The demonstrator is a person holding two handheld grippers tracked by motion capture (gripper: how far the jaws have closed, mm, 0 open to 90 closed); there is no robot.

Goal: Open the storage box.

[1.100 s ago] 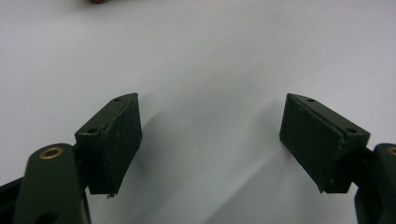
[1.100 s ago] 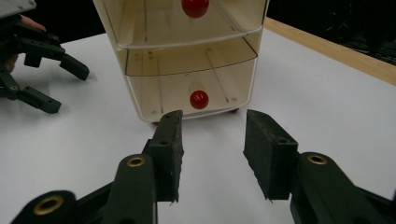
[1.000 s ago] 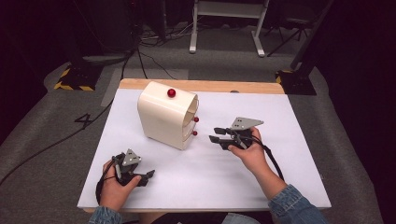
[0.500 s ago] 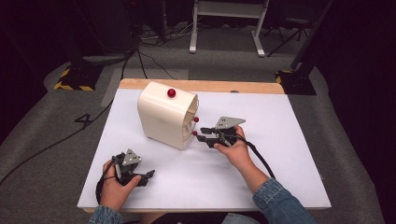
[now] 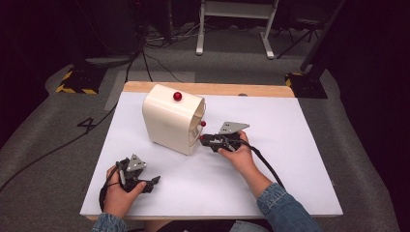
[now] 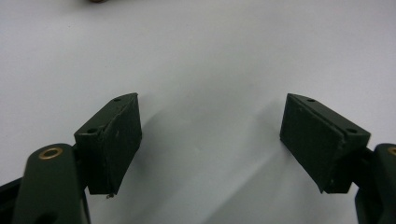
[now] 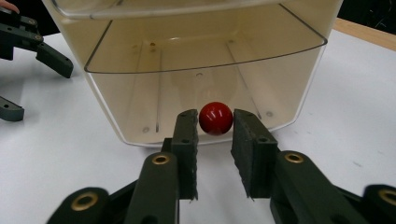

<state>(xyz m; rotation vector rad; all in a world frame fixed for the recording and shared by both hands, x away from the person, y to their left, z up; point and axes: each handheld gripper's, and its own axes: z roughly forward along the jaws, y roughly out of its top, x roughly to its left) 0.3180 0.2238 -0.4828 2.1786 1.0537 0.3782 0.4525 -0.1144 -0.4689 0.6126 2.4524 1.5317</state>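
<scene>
R gripper [image 7: 215,154] jaws nearly closed round bottom drawer's red knob [image 7: 215,118], pull pending; L gripper [image 6: 210,144] open, idle near bench front edge

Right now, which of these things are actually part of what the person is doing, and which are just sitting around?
In use:
- right gripper, fingers either side of the lower red knob
- cream drawer box carrying that knob

Just there:
- left gripper, open, resting on the white table
- red knob on the box's top
- floor cables and white stand behind

Knob [image 7: 215,118] btwn right gripper [image 7: 215,140] jaws, at cabinet [image 5: 171,118] front.
</scene>
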